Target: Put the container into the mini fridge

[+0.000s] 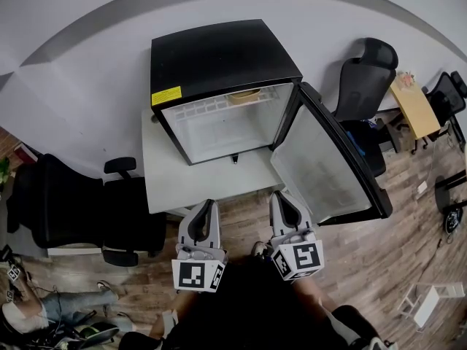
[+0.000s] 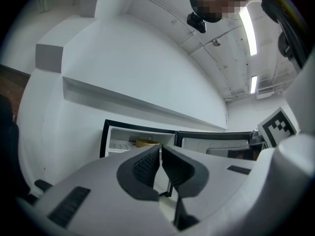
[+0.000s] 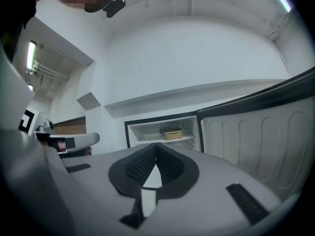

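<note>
The black mini fridge stands on a low white table with its door swung open to the right. A tan container sits on the upper shelf inside; it also shows in the right gripper view as the container and in the left gripper view as the container. My left gripper and right gripper hover side by side in front of the table's near edge, well back from the fridge. Both are shut with nothing between the jaws.
A black office chair stands left of the table, another chair at the back right by a small wooden desk. A seated person's legs show at the lower left. The floor is wood.
</note>
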The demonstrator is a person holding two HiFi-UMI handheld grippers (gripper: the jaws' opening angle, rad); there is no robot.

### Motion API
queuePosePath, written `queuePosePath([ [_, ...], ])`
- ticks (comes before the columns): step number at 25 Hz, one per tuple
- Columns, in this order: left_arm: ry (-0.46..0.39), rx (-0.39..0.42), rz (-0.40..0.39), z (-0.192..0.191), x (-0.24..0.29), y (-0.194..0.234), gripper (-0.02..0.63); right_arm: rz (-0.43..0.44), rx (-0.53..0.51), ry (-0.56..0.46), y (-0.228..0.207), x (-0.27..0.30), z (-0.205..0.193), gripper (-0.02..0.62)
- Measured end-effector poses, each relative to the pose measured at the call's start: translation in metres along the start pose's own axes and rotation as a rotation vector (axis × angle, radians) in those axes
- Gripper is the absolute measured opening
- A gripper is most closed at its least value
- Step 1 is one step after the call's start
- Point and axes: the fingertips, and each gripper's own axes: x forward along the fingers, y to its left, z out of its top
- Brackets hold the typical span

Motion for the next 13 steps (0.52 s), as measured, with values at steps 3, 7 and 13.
queuePosePath([
  [3, 0.001, -0.004, 0.000, -0.0009, -0.0016, -0.0013, 0.021, 0.008, -0.002, 0.000, 0.0010, -0.0006, -0.0007, 0.015],
  [7, 0.001, -0.006, 0.006, -0.0007, -0.0046, -0.0013, 0.021, 0.015, -0.003, 0.003, 0.0034, -0.0012, -0.0008, 0.015],
  [13, 0.002, -0.008, 0.012, 0.0000, -0.0068, -0.0001, 0.021, 0.019, -0.005, 0.005, 0.0063, -0.0015, -0.0014, 0.015],
])
